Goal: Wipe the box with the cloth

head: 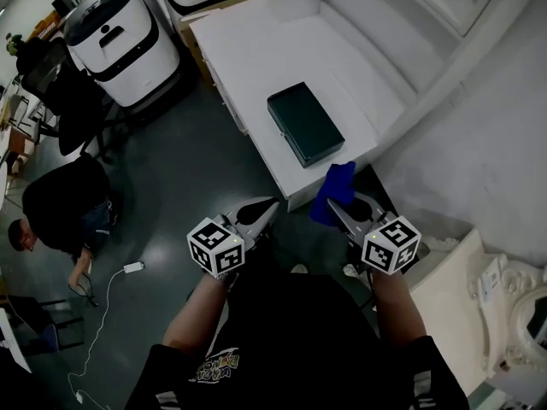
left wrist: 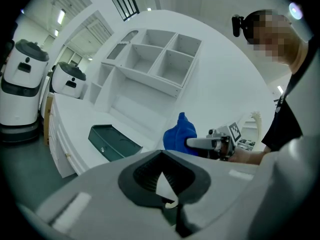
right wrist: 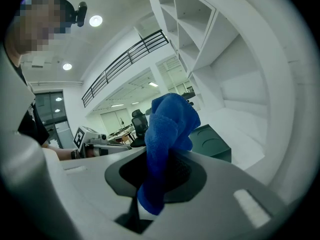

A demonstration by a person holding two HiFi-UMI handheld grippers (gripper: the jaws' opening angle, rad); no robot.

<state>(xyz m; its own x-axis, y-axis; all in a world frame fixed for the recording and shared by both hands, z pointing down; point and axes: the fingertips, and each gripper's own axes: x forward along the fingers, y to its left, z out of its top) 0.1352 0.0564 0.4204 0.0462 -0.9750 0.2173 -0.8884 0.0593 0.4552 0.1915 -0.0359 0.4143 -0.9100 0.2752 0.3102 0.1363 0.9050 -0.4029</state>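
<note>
A dark green box (head: 305, 124) lies flat on the white table (head: 256, 54), near its front corner. A blue cloth (head: 333, 193) sticks up from my right gripper (head: 333, 206), which is shut on it just off the table's front edge, below the box. In the right gripper view the cloth (right wrist: 167, 129) fills the jaws, with the box (right wrist: 212, 141) beyond it. My left gripper (head: 270, 204) hangs over the floor left of the table corner, shut with nothing in it. The left gripper view shows the box (left wrist: 112, 141), the cloth (left wrist: 179, 136) and the right gripper (left wrist: 196, 143).
Two white robots (head: 111, 37) stand at the far left of the table. A person (head: 60, 203) crouches on the dark floor at left, near a white cable (head: 107, 289). A white shelf unit (left wrist: 150, 59) rises behind the table. White ornate furniture (head: 504, 297) sits at the right.
</note>
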